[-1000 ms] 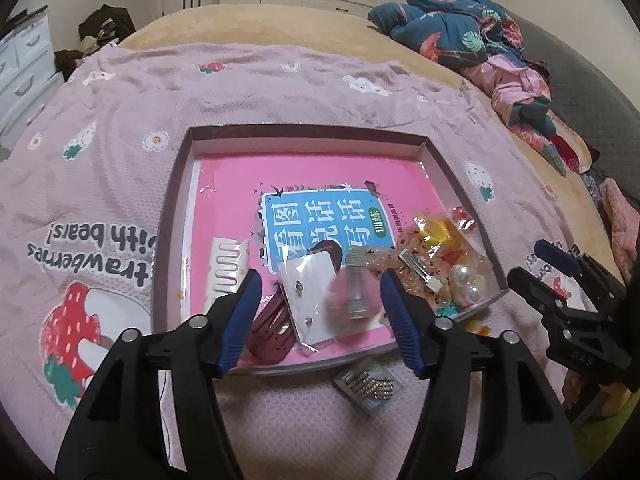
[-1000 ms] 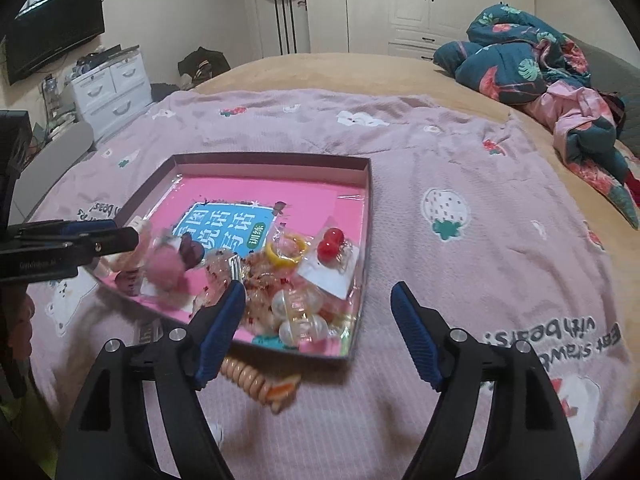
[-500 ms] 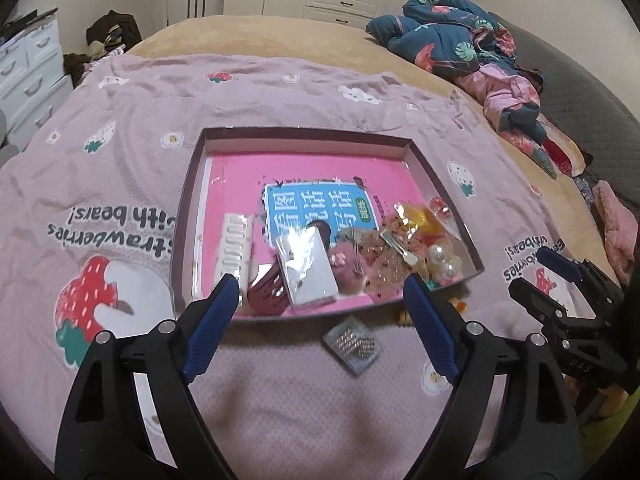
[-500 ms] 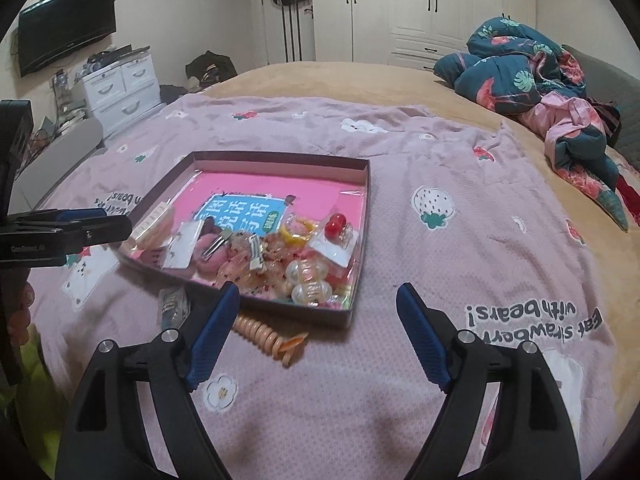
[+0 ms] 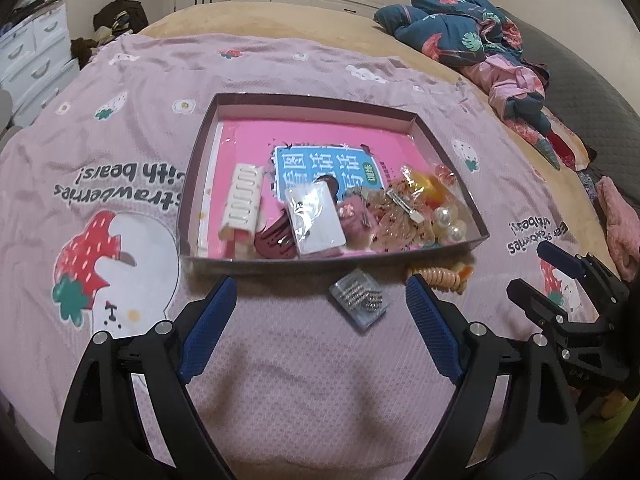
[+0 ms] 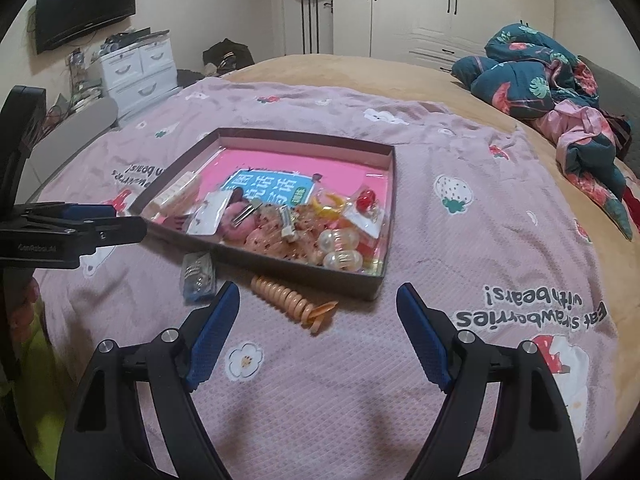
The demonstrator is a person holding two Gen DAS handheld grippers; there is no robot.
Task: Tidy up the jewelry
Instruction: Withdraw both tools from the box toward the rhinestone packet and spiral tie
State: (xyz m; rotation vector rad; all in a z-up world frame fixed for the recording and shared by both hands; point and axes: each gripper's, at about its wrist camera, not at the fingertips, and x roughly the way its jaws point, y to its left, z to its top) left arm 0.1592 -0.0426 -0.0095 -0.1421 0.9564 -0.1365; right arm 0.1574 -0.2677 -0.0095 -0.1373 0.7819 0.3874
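A shallow dark box (image 5: 316, 101) with a pink floor sits on the bed and shows in the right wrist view too (image 6: 308, 137). It holds a white comb clip (image 5: 242, 199), a clear packet (image 5: 316, 218), a dark red claw clip (image 5: 274, 238), pearl beads (image 5: 450, 220) and other hair pieces. A small packet of metal clips (image 5: 358, 300) and an orange spiral hair tie (image 6: 294, 302) lie on the blanket in front of the box. My left gripper (image 5: 320, 300) is open and empty above the blanket. My right gripper (image 6: 318, 308) is open and empty too.
A purple strawberry-print blanket (image 5: 120, 184) covers the bed. Crumpled dark floral bedding (image 6: 560, 92) lies at the far right. White drawers (image 6: 136, 68) and a wall TV (image 6: 84, 4) stand at the left; wardrobes (image 6: 420, 4) line the back wall.
Both grippers have pulled back from the box toward the near edge of the bed. The left gripper's jaws have opened wider. The things in the box stay where they were left.
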